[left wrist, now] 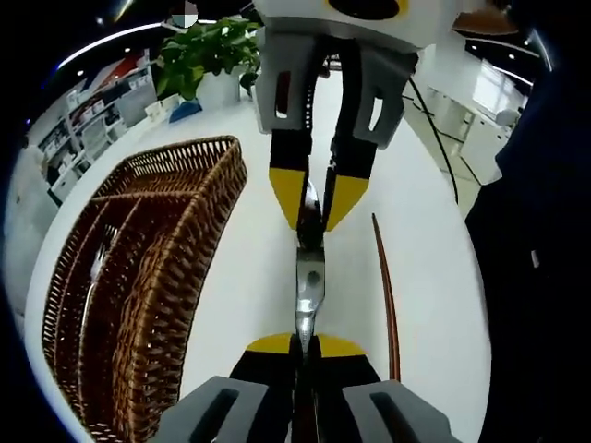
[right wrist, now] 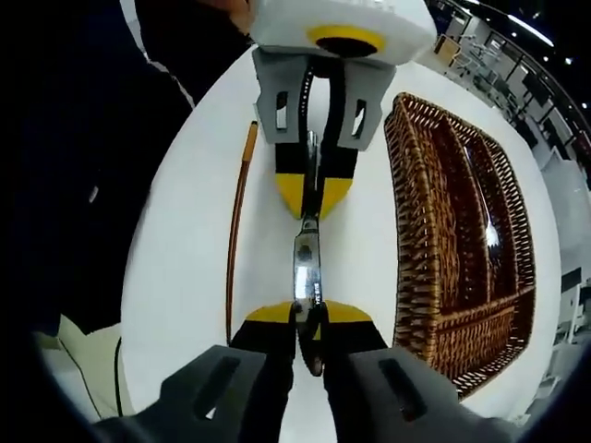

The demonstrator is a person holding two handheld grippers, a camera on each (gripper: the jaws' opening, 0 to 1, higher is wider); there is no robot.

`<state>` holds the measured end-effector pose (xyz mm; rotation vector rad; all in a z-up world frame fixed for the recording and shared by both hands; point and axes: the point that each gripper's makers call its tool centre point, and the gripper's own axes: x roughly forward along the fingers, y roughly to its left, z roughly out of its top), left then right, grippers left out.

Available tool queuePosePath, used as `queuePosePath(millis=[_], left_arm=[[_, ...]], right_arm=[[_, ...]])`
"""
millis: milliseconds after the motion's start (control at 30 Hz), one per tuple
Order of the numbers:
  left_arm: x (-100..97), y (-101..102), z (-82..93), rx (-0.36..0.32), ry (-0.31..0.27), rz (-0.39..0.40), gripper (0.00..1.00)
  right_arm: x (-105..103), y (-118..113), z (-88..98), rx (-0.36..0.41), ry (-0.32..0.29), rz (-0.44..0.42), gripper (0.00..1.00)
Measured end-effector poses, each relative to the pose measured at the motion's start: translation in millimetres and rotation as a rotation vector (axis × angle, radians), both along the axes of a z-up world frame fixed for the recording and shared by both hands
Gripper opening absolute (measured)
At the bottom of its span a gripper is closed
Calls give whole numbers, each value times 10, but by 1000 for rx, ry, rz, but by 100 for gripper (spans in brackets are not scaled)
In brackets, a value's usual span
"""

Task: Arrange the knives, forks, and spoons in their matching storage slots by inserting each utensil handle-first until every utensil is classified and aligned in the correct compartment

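Both grippers held one shiny metal utensil between them, each clamped on an opposite end, above a white table. Seen from the left gripper view, the left gripper rose from the bottom edge with its yellow-tipped jaws closed on the near end of the utensil, and the right gripper came down from the top, its jaws pinched on the far end. Whether it was a knife, fork or spoon could not be told, since it showed edge-on and both ends were hidden in the jaws. A wicker basket with long divided slots lay to the left on the table, near but apart from the utensil, with a piece of cutlery glinting inside one slot. A thin brown stick lay on the table just right of the grippers. Seen from the right gripper view, the picture was mirrored: the right gripper gripped the utensil from below, the left gripper from above, the basket sat to the right and the stick to the left on the table. To do this hand-over well, one gripper would probably need to let go only once the other had a firm hold, leaving the handle end free so it could enter its matching slot first.
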<state>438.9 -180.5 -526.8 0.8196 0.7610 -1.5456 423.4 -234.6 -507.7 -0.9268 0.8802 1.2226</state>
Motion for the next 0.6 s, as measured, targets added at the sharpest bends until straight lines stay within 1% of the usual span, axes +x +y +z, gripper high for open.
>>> queuePosePath(millis=[33,100,167,200,267,333,433,500,567,600], left_arm=[[6,4,11,-5,-6,-12,6],[5,27,18,6,-13,-29,6],[19,33,29,10,-18,-27,6],[31,40,37,12,-22,-27,6],[42,56,44,18,-38,-45,6],[39,66,65,20,-36,-44,6],[50,59,140,3,-39,-37,6],[48,50,192,-2,-45,-39,6],[59,46,223,-2,-60,-45,6],[70,64,234,11,-67,-48,6]], right_arm=[[7,1,6,-1,-12,3,5],[-7,30,14,14,-1,8,5],[19,38,18,15,-14,17,5],[29,49,26,20,-18,17,7],[80,60,44,24,-42,10,14],[103,78,63,36,-43,2,15],[114,84,38,38,-33,-12,17],[113,91,14,31,-34,-6,16],[107,124,23,40,-36,5,13],[111,130,31,37,-40,2,13]])
